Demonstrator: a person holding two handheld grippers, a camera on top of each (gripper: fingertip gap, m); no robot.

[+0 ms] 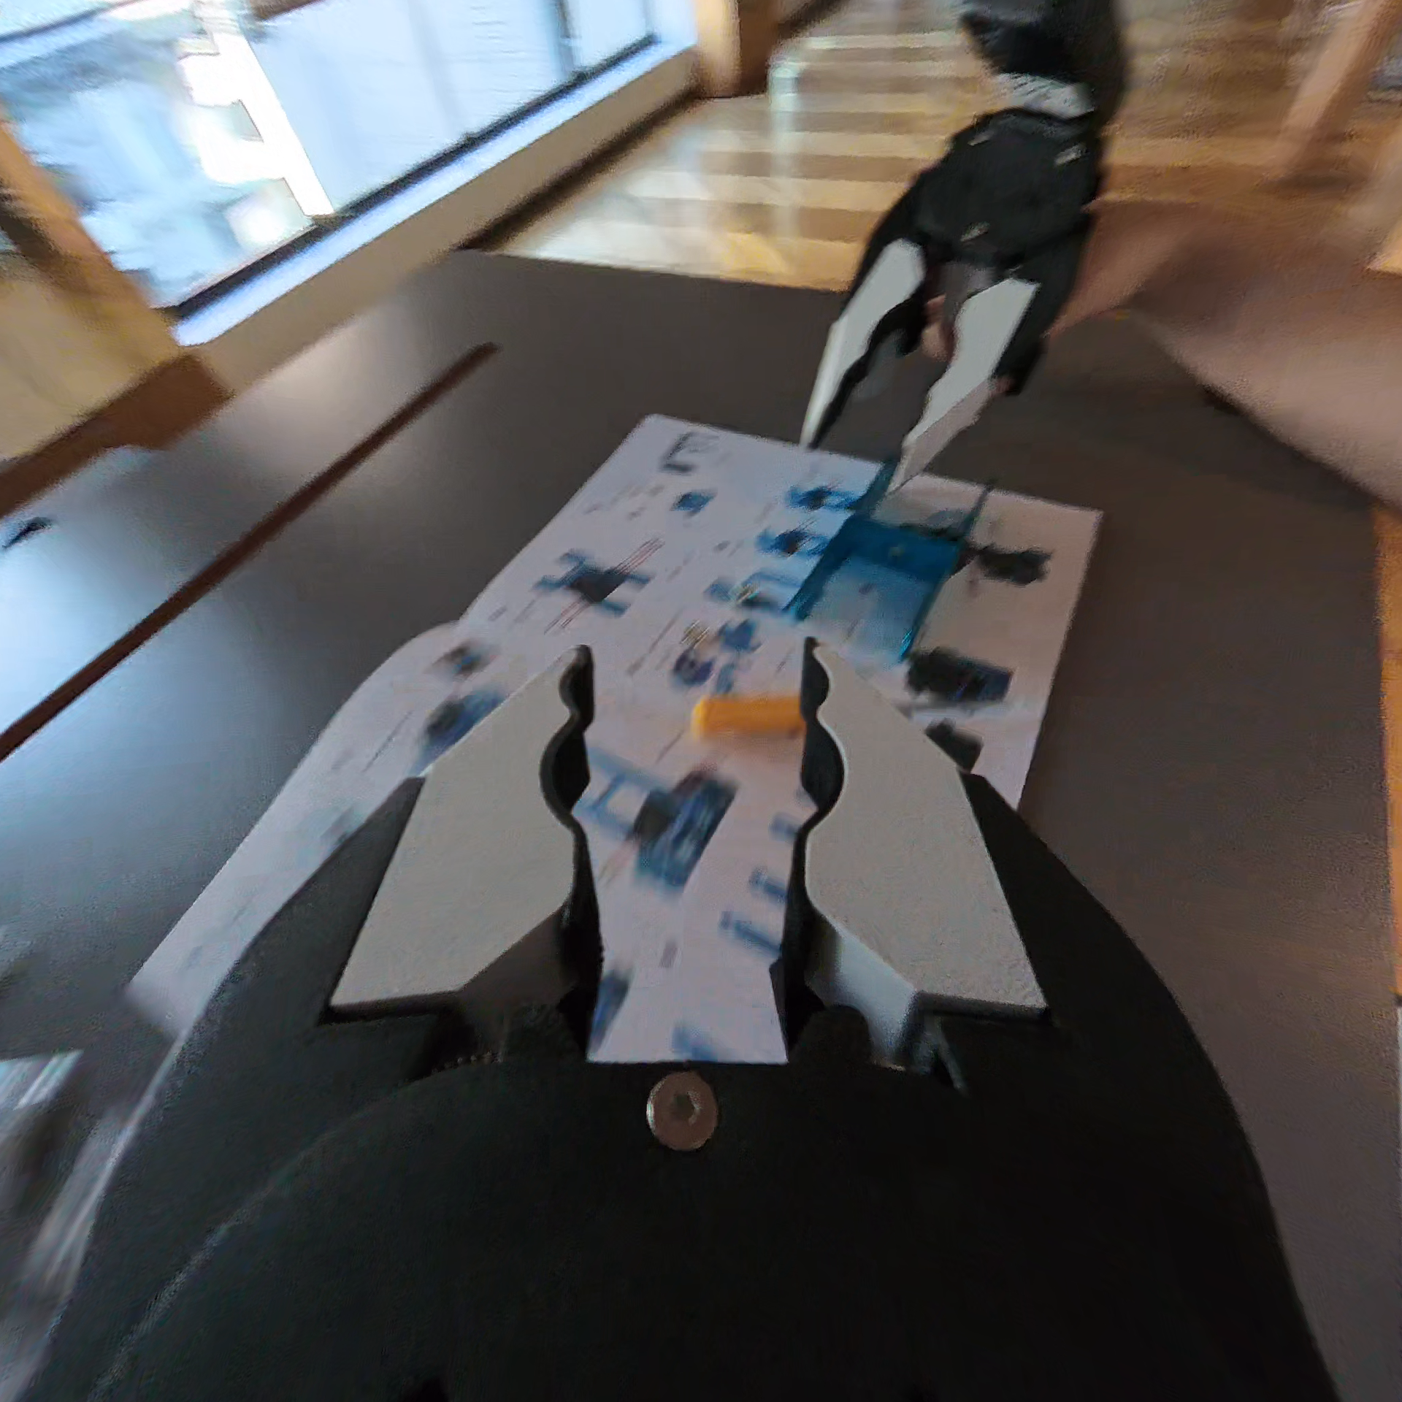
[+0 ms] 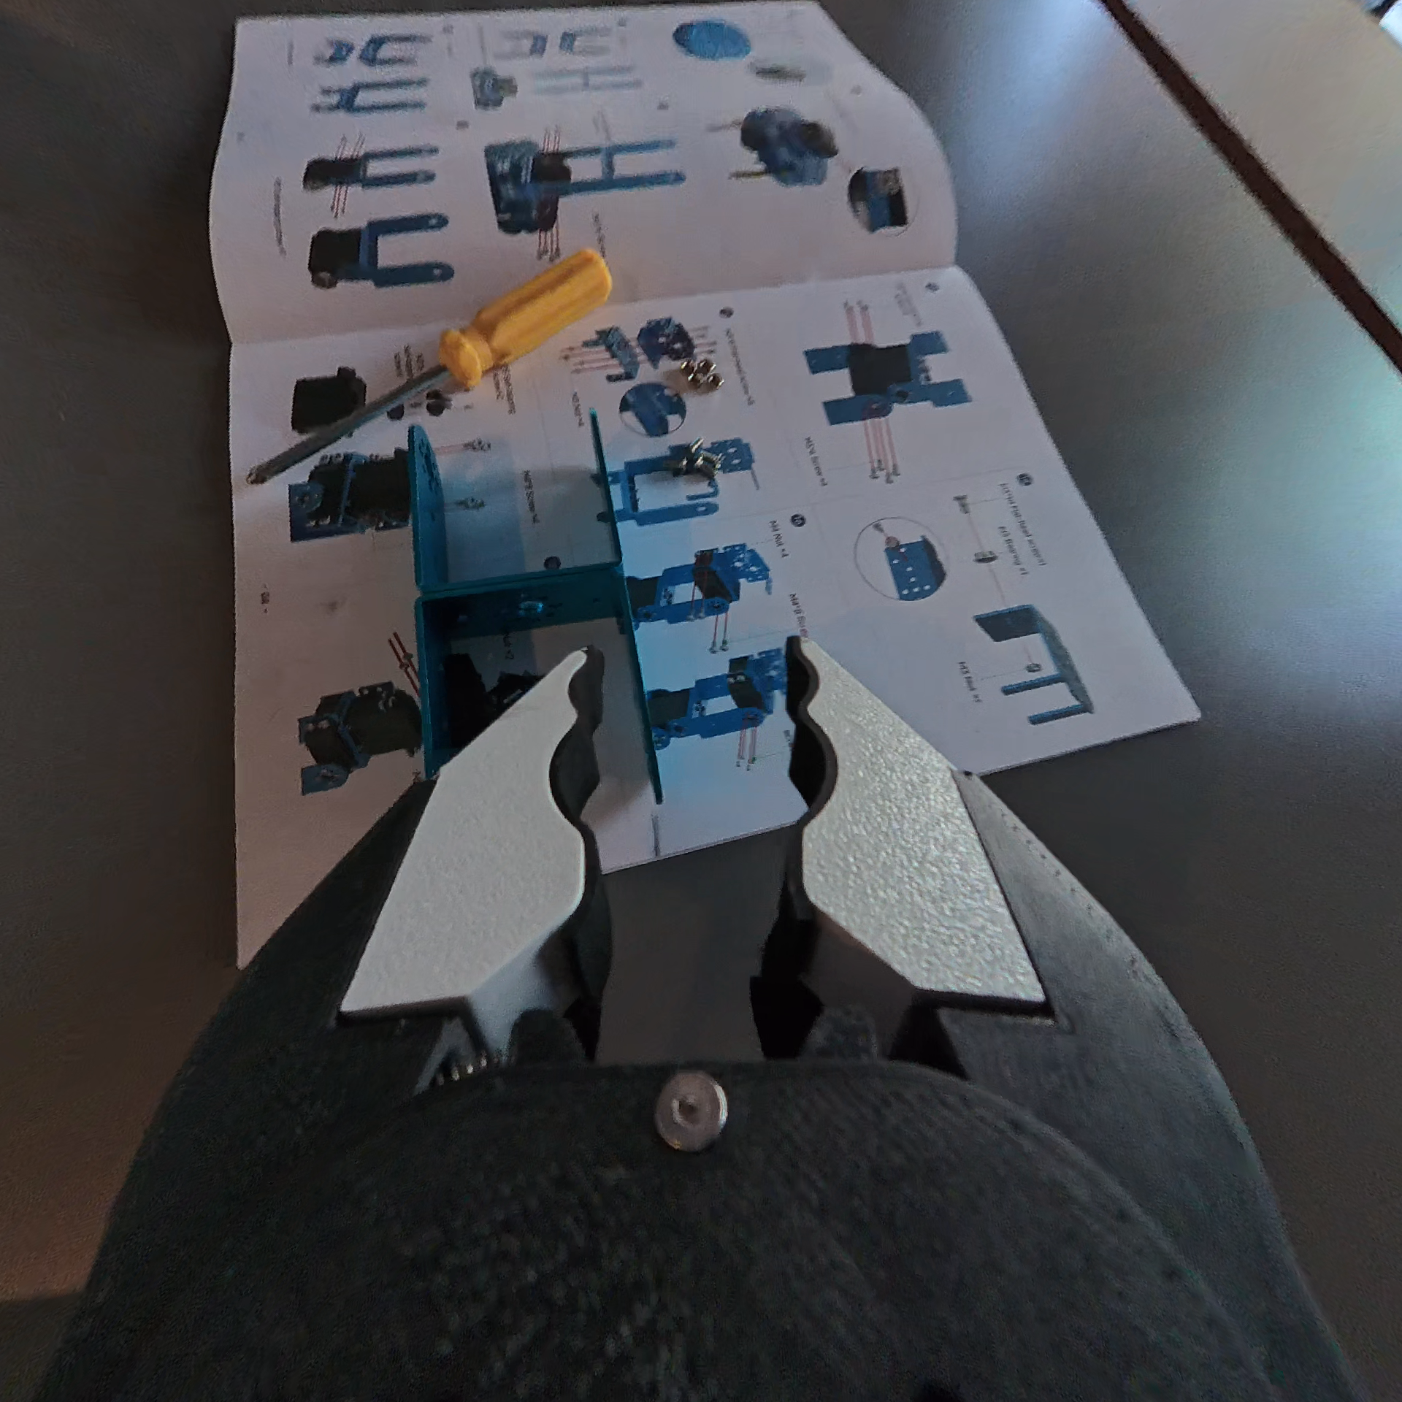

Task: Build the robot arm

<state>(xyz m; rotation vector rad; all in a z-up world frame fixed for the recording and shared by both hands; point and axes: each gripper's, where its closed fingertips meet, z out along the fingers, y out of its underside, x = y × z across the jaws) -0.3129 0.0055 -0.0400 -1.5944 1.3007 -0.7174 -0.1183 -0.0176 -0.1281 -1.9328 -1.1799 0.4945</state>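
A blue metal bracket (image 2: pixel 523 599) with upright side plates stands on a printed paper sheet (image 2: pixel 948 645). My right gripper (image 2: pixel 690 651) is open, and the bracket's right side plate (image 2: pixel 637 683) stands between its fingers, ungripped. A screwdriver with a yellow handle (image 2: pixel 531 315) lies beyond the bracket. Small nuts (image 2: pixel 702 373) and screws (image 2: pixel 690 461) lie on the sheet. The left wrist view is blurred. My left gripper (image 1: pixel 696 660) is open and empty, above the sheet (image 1: pixel 531 607), close to the yellow handle (image 1: pixel 747 715). The bracket (image 1: pixel 880 569) and the right gripper (image 1: pixel 857 459) show farther off.
The sheet lies on a dark grey table (image 2: pixel 1138 834) with a dark seam (image 2: pixel 1252 174) at the far right. In the left wrist view a window (image 1: pixel 341 114) and a wooden floor (image 1: pixel 721 190) lie beyond the table (image 1: pixel 303 455). It is some 11 centimeters from my left tips to the yellow handle (image 1: pixel 747 715). Seen from the right wrist view (image 2: pixel 545 288) as well.
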